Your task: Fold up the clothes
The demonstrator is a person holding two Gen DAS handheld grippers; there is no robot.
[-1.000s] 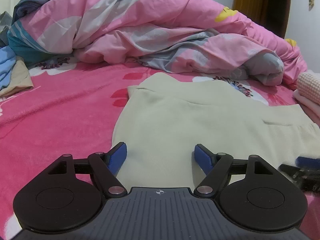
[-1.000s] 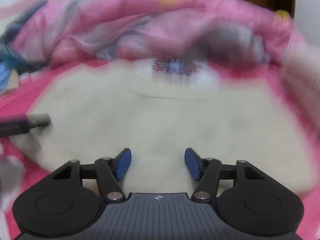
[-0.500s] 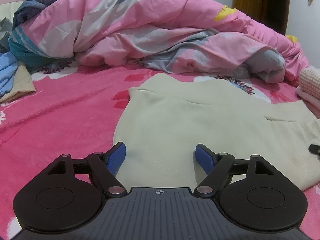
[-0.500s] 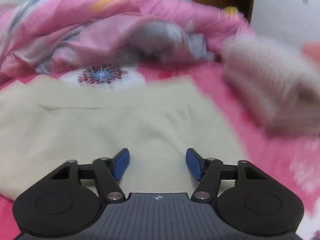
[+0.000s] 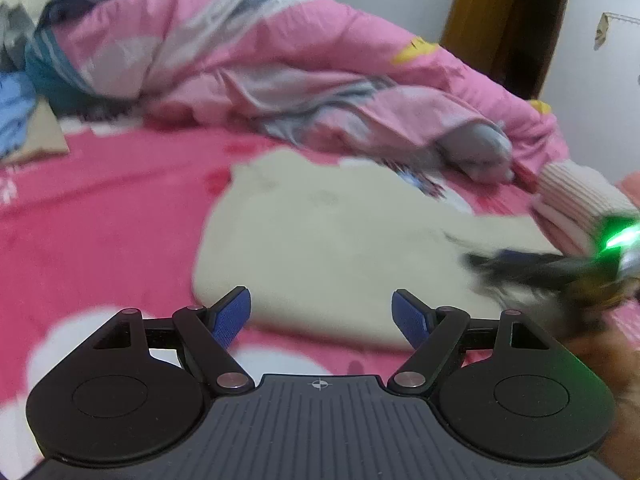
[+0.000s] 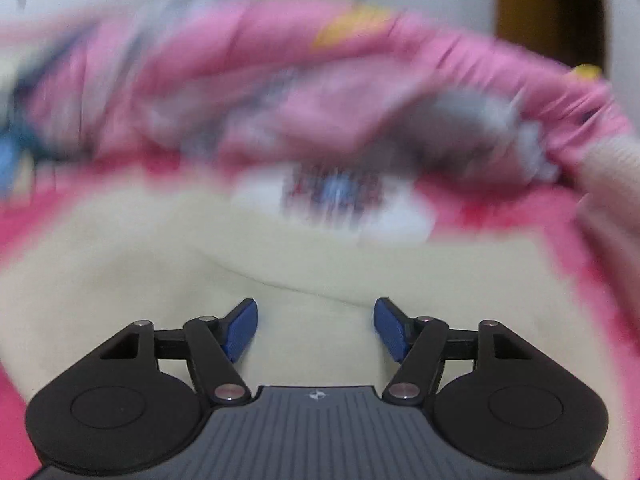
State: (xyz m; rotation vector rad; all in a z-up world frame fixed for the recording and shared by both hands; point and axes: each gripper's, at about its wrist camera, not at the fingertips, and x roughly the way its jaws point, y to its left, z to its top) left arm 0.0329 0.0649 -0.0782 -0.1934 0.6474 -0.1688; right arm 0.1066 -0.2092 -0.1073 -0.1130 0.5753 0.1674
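Note:
A cream garment (image 5: 332, 240) lies flat on the pink bed sheet (image 5: 104, 216); it fills the lower half of the blurred right wrist view (image 6: 200, 264). My left gripper (image 5: 321, 318) is open and empty, just above the garment's near edge. My right gripper (image 6: 316, 330) is open and empty, low over the garment's middle. It also shows in the left wrist view (image 5: 532, 268) as a blurred dark shape with a green light at the garment's right side.
A bunched pink and grey duvet (image 5: 280, 64) lies across the back of the bed. Folded ribbed pink clothes (image 5: 580, 200) sit at the right. Blue and beige cloth (image 5: 24, 128) lies at the far left. A brown door (image 5: 508, 28) stands behind.
My left gripper has pulled back and up, so the garment's near edge now shows. My right gripper has swung back left over the garment and moves fast; both views are blurred.

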